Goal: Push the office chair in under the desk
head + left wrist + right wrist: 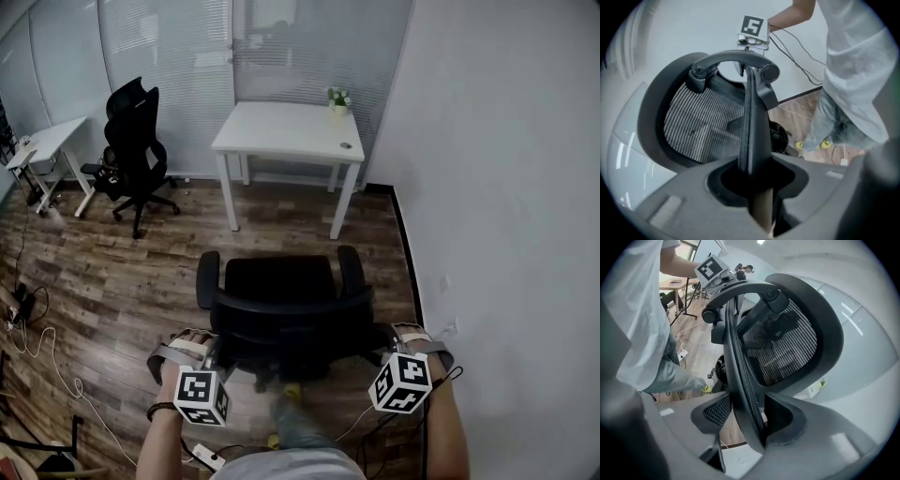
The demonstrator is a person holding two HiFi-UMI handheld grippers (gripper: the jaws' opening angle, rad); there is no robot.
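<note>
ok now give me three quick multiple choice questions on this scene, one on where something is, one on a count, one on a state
1. Where is the small plant?
A) on the floor by the wall
B) on the far right corner of the white desk
C) on a chair seat

2. How many black office chairs show in the head view?
A) one
B) two
C) three

3. The left tongs are:
A) open and empty
B) closed on a cable
C) closed on the backrest edge of the near chair

Answers:
1 B: the plant stands on the desk's back right corner.
2 B: the near chair is in front of the person, and a second chair is at the left.
3 C: in the left gripper view the edge runs between the tongs, which clamp it.
</note>
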